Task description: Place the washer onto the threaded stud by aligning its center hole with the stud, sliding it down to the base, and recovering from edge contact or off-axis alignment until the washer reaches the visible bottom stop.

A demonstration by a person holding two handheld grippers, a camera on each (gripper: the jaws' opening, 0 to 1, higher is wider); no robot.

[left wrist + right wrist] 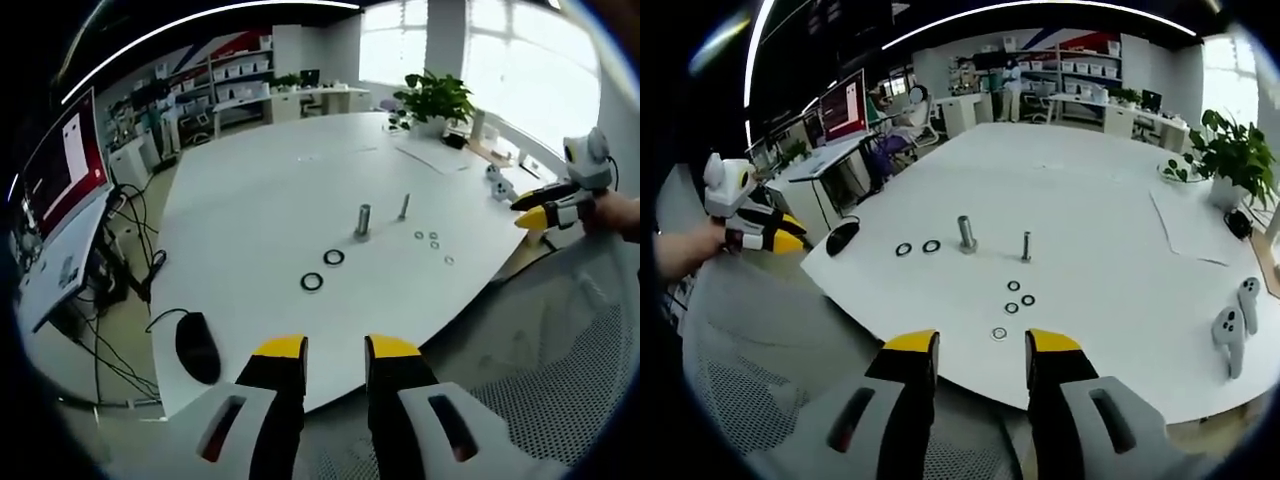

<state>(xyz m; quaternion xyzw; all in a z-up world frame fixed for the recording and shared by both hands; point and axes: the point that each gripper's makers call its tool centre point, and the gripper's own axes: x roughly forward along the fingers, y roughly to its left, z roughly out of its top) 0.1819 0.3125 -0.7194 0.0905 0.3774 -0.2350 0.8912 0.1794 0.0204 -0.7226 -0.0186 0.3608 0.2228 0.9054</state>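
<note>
Both grippers (335, 350) (982, 345) hang open and empty; the thin, rigid washer (998, 333) near the table (1110, 200) edge needs a rim pinch

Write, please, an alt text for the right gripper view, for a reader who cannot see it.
The open right tool hovers at the near edge of a white table holding two upright studs, two dark washers and four small washers. The left tool enters from the left.

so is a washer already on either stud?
No: both studs, the thick stud and the thin stud, stand bare, and the washers lie flat on the table.
</note>
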